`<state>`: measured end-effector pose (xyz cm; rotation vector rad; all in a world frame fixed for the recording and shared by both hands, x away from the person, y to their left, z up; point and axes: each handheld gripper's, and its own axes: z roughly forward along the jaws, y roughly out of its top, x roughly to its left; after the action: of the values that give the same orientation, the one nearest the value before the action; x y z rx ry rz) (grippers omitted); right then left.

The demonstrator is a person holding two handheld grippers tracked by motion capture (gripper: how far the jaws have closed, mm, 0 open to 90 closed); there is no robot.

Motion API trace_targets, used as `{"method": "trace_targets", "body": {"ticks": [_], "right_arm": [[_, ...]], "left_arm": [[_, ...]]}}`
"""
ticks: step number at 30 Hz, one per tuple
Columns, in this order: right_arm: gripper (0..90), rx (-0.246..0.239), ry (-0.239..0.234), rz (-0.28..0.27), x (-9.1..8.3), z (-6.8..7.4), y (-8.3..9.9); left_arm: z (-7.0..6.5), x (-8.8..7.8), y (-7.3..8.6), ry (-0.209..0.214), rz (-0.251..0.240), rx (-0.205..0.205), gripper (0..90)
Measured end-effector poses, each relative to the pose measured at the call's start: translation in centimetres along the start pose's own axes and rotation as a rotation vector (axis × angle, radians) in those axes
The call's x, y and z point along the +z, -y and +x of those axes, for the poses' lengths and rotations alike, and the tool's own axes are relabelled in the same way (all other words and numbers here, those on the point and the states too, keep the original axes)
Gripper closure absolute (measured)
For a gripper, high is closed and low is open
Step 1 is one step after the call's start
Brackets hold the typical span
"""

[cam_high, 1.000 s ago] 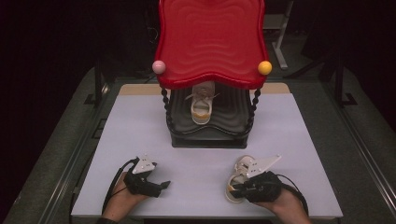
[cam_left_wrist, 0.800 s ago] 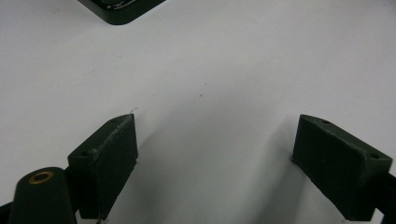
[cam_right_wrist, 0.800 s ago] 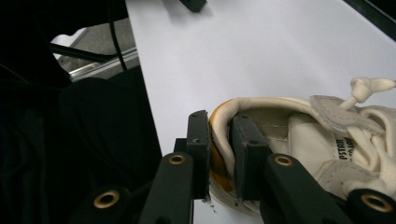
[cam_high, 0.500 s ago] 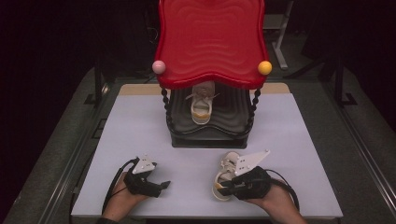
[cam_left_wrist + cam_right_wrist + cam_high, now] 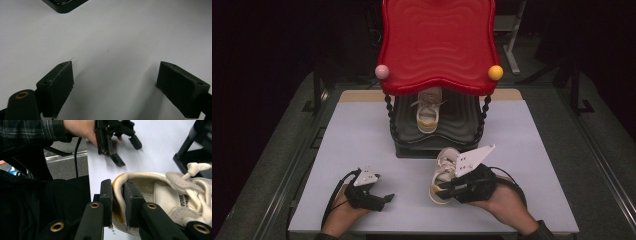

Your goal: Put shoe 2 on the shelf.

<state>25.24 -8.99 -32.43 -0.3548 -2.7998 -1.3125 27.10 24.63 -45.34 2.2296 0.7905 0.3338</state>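
Observation:
A white lace-up shoe (image 5: 444, 170) (image 5: 162, 195) with a tan heel hangs just above the table in front of the rack. My right gripper (image 5: 441, 188) (image 5: 117, 202) is shut on its heel wall, one jaw inside the shoe and one outside. A second white shoe (image 5: 428, 116) stands on the black lower shelf (image 5: 462, 131) of the rack, under its red top (image 5: 439, 40). My left gripper (image 5: 384, 200) (image 5: 115, 67) rests on the white table at the front left, jaws open wide with nothing between them.
The rack has twisted black posts (image 5: 388, 111), a pink ball (image 5: 382, 71) and a yellow ball (image 5: 495, 72) at its front corners. A corner of its black base (image 5: 65, 5) lies ahead of the left gripper. The white table (image 5: 362, 135) ends in dark floor on both sides.
The right gripper has lifted the shoe off the table and carried it left and toward the rack. The left gripper has stayed put.

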Motion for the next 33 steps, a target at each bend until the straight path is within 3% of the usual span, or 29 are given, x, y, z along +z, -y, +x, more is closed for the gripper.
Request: {"method": "trace_targets", "body": {"ticks": [12,33], "right_arm": [[78.3,-0.053,0.035,0.0,-1.8,-1.4,-2.8],[78.1,-0.089,0.111,0.059,-2.4,-8.0,-5.4]], "left_arm": [[0.0,0.0,0.0,-0.001,-0.002,-0.001,12.9],[0.0,0.0,0.0,-0.001,0.003,0.002,12.9]]}}
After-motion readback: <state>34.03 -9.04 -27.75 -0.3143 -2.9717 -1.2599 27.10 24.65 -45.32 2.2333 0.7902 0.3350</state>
